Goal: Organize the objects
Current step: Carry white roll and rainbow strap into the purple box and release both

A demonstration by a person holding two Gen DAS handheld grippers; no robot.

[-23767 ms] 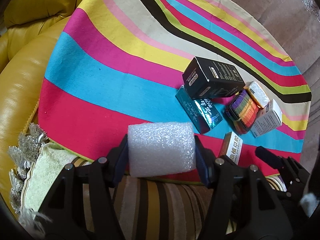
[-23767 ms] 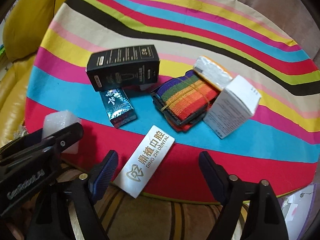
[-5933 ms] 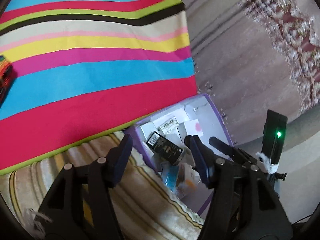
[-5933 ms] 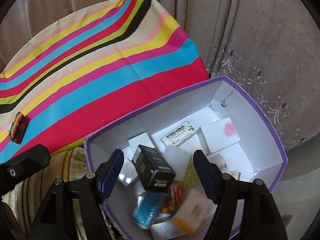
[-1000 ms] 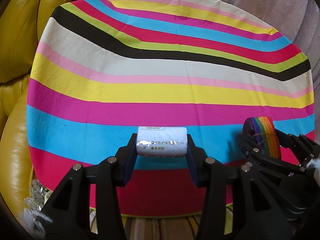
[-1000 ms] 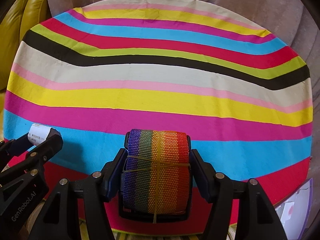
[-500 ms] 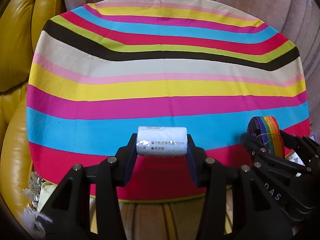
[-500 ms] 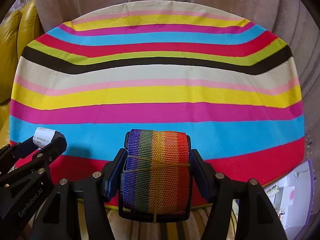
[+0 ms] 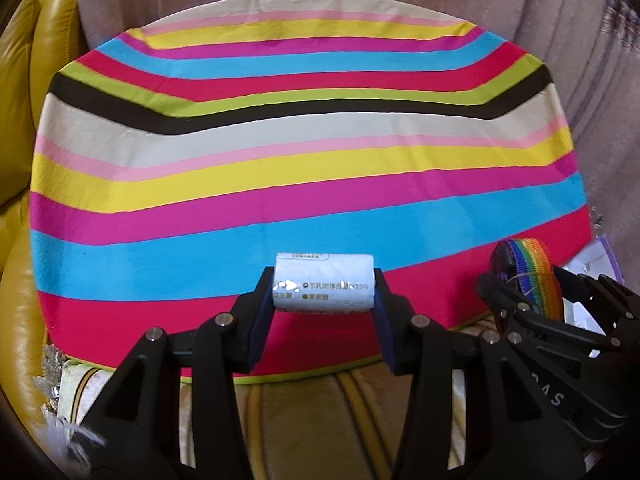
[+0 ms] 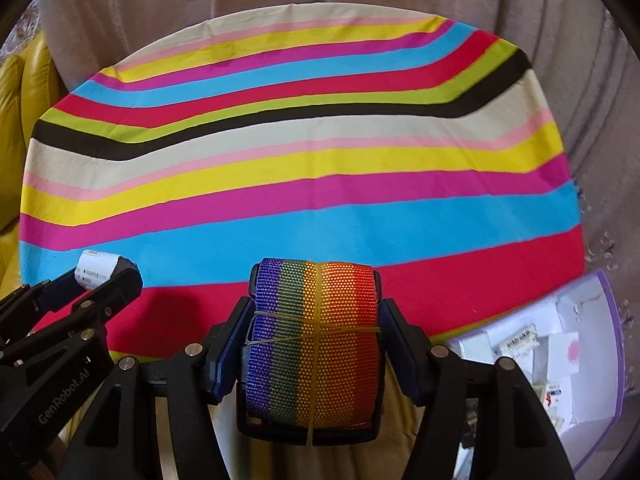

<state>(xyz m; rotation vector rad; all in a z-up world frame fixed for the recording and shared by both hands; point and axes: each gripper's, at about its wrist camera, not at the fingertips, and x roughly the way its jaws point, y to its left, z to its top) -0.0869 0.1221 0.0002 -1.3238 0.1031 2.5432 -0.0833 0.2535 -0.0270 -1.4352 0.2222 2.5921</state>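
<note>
Two last items now ride clear of the striped tablecloth (image 9: 304,168); the left gripper (image 9: 323,312) clamps the white packet (image 9: 323,285); the right gripper (image 10: 316,344) clamps the rainbow strap bundle (image 10: 314,344); both have drawn back toward the purple box (image 10: 576,360) at the tablecloth's right edge, so stowing looks next.

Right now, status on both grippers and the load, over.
Left gripper shut on white packet. Right gripper shut on rainbow strap bundle. Purple box low right, partly filled. Nothing blocking.

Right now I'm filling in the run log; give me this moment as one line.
left gripper: shut on white packet | right gripper: shut on rainbow strap bundle | purple box: lower right, holds items | both over striped cloth
</note>
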